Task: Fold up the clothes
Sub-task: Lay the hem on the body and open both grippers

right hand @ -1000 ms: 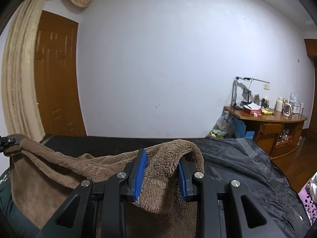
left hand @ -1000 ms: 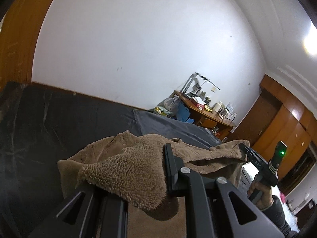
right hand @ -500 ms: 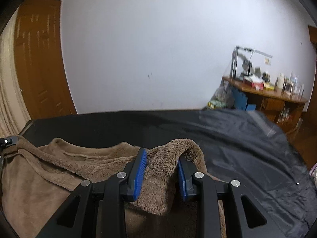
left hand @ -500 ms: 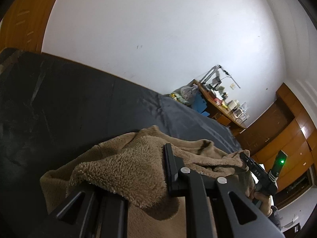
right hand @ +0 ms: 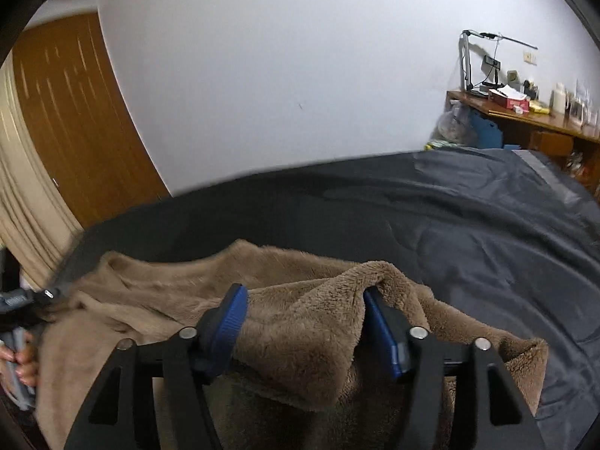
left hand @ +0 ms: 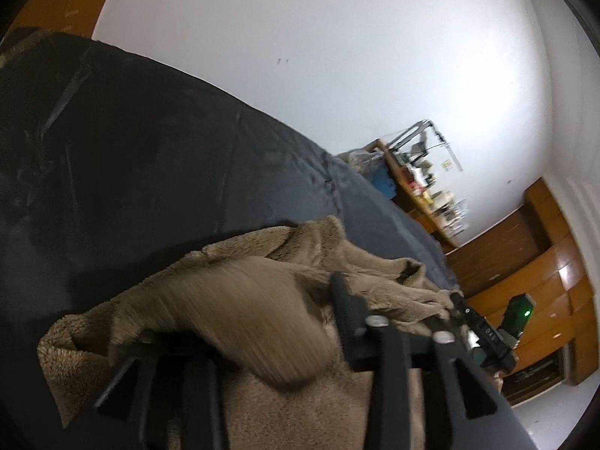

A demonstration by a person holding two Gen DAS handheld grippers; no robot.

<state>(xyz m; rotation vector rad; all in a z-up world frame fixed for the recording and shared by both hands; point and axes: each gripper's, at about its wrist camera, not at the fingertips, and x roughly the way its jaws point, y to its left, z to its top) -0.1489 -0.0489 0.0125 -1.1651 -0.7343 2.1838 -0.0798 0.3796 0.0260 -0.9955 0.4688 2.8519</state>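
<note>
A brown fleece garment [left hand: 262,255] [right hand: 157,281] lies spread on a bed's dark cover [left hand: 150,150] [right hand: 468,225]. My left gripper [left hand: 243,311] holds one top corner of it; its jaws are opening and the blurred fold is slipping off, hiding the left finger. At the other corner the jaws of my right gripper [right hand: 303,300] are also opening, and a loose fold sags between the blue pads [right hand: 232,315] and drapes over the right one. Each view shows the other gripper at the garment's far corner, with a hand [right hand: 22,363] on the left one.
A cluttered wooden desk [right hand: 525,120] with a lamp stands by the white wall to the right of the bed. A wooden door [right hand: 75,112] and a beige curtain [right hand: 22,206] are on the left. Wooden wardrobes [left hand: 543,281] stand behind the right gripper.
Both grippers came down toward the bed with the garment, which now rests on the cover. Both pairs of jaws have spread from a tight pinch, and the fleece folds hang loose.
</note>
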